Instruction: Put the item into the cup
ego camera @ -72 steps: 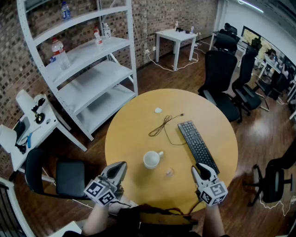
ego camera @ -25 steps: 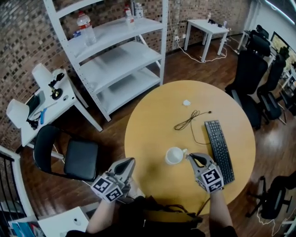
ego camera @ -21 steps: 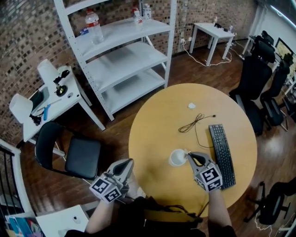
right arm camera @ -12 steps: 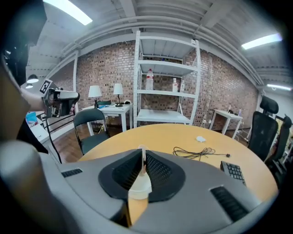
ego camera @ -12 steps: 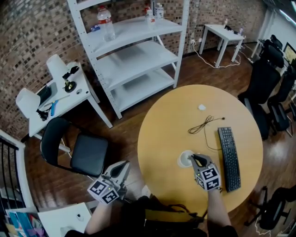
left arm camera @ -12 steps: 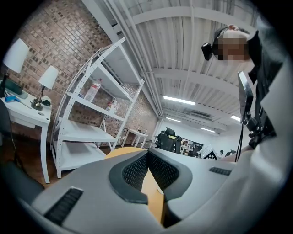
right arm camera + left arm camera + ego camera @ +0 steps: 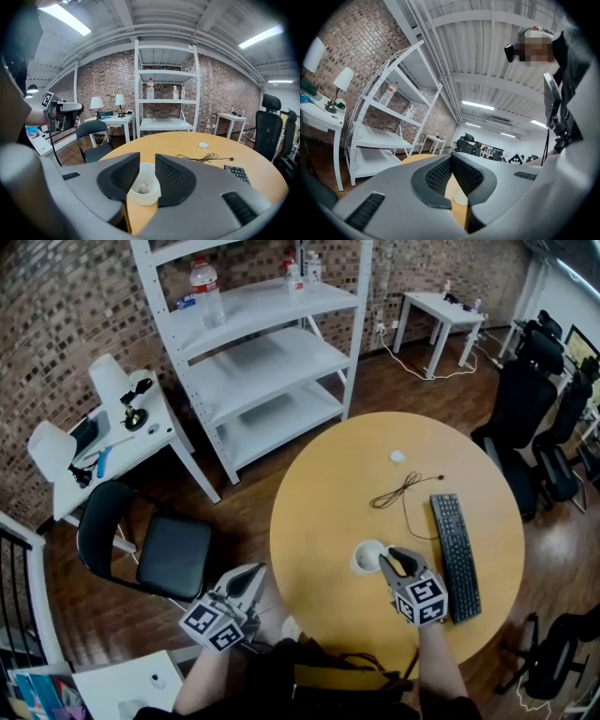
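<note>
Your right gripper (image 7: 394,562) hovers, jaws apart and empty, over the white cup (image 7: 367,557) on the round wooden table (image 7: 323,512), where the small pale item (image 7: 144,188) lies inside. Your left gripper (image 7: 248,577), jaws closed on nothing, hangs off the table's edge.

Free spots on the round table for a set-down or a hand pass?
Widest bare patch: the left half of the table, between the cup and the left rim. Also bare: the far strip beyond the white wad. The right side is crowded: cable, keyboard, and the right claw open over the cup.
</note>
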Tool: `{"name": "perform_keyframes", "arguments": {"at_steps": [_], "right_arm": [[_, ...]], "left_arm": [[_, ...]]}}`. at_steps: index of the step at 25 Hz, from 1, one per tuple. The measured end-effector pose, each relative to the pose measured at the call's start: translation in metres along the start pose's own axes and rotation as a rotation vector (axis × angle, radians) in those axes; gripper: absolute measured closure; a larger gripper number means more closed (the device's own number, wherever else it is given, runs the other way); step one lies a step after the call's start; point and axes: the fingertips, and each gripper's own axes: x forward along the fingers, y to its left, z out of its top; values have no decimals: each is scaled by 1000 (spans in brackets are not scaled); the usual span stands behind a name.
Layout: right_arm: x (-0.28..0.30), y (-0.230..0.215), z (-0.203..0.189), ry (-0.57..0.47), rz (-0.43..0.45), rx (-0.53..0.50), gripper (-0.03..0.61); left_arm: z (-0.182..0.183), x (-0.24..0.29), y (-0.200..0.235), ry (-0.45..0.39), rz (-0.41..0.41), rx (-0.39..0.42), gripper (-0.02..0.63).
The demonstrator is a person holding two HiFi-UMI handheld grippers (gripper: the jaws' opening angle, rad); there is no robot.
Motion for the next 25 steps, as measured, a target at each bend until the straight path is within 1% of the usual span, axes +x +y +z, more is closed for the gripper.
{"name": "perform_keyframes", "arguments": {"at_steps": [2,4,5,8,9,12,17,22,25], "right_arm": [[-9,-2,4,-25,-8,3,474],[-25,-6,10,-74,-19,17,474],[-37,-8,15,-118,-28,32,474],[-82,-23,33,-300,-62,116,478],[-98,-30,39,-352,-84,140,510],[-149,-49,44,-458,-181,170,521],[-236,-70,21,-568,-364,222,546],[-288,-72,-22,-614,-504,307,569],[-306,-71,-50,-619,-549,358,569]], "left_arm": [[1,1,-1,3,-9,9,611],[-1,5,-3,6,-26,15,611],[0,8,-5,5,-36,23,611],[3,24,-13,-1,-75,40,611],[5,29,-16,-6,-85,49,611],[2,46,-34,3,-137,53,611],[-10,82,-79,58,-282,57,611],[-7,111,-108,71,-361,57,611],[-13,123,-123,78,-401,47,611]]}}
